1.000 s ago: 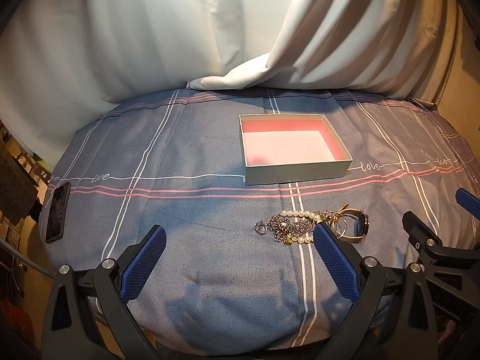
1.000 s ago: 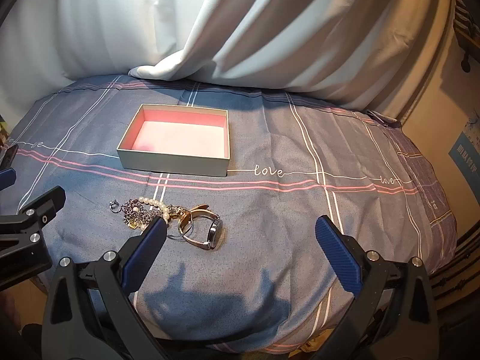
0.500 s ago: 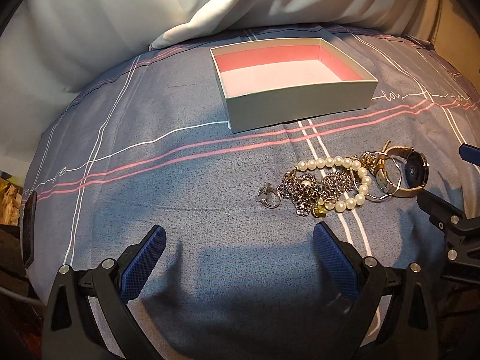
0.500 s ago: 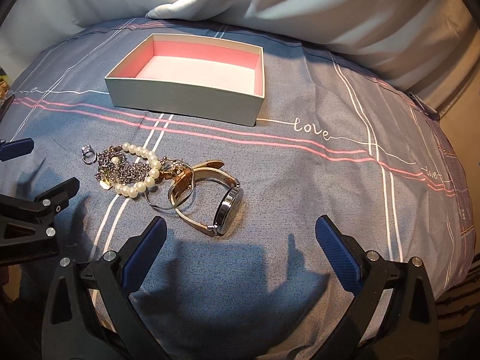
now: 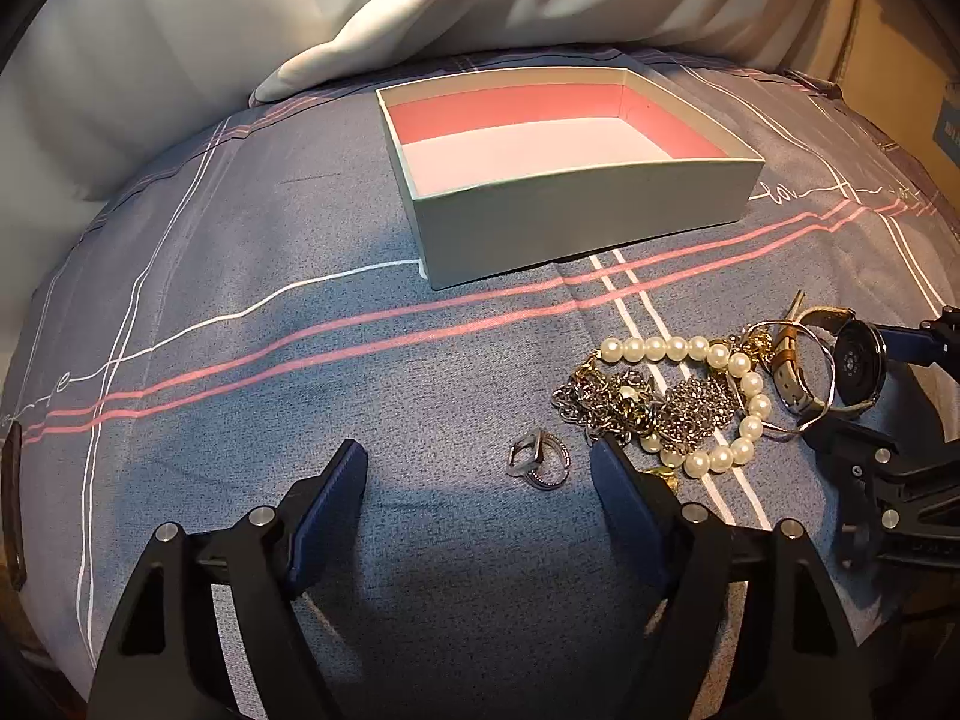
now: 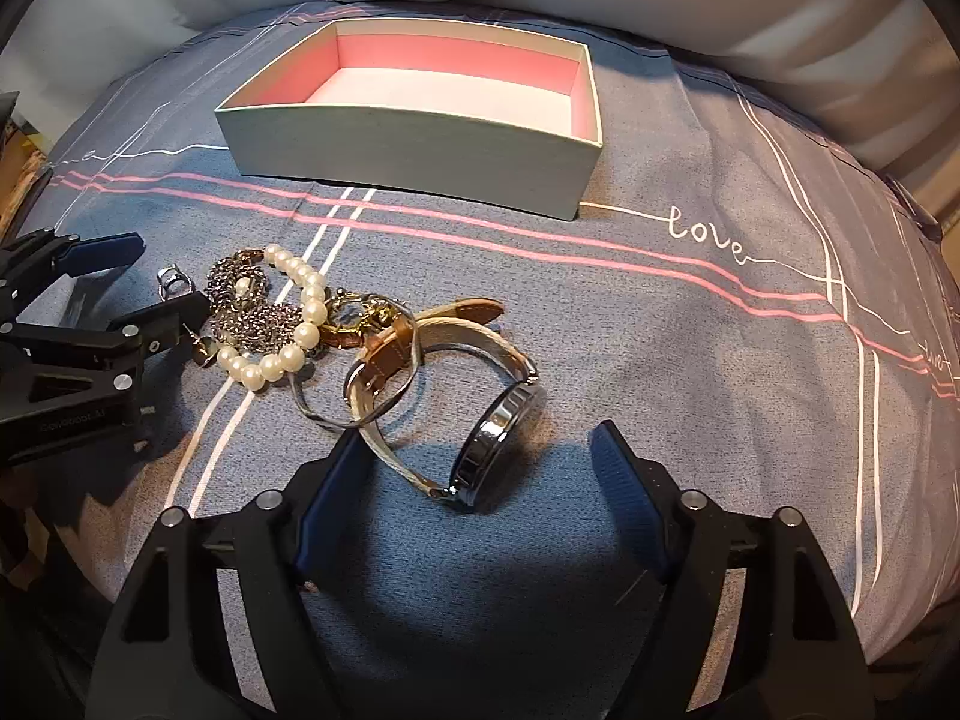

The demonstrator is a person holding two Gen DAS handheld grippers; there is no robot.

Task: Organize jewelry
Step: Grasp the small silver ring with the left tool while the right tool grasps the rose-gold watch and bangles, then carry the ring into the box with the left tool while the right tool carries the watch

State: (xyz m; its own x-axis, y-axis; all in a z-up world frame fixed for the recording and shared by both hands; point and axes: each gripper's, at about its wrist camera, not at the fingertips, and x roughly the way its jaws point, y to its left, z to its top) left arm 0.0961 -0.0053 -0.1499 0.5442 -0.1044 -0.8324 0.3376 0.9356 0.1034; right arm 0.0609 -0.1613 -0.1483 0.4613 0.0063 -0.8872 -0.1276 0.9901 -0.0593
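Ring [image 5: 538,459] between closing left gripper [image 5: 480,468] jaws, seemingly untouched

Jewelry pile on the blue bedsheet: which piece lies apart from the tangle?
The small silver ring. It lies alone on the sheet, left of the silver chain and white pearl bracelet, which are heaped together with the wristwatch.

Striped bedsheet [image 5: 240,228]; box [image 5: 576,222], jewelry pile [image 6: 288,312], watch [image 6: 498,432].

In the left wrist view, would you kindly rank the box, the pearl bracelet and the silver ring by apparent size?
1. Box: largest.
2. Pearl bracelet: clearly smaller.
3. Silver ring: smallest, even though it lies nearest the camera.
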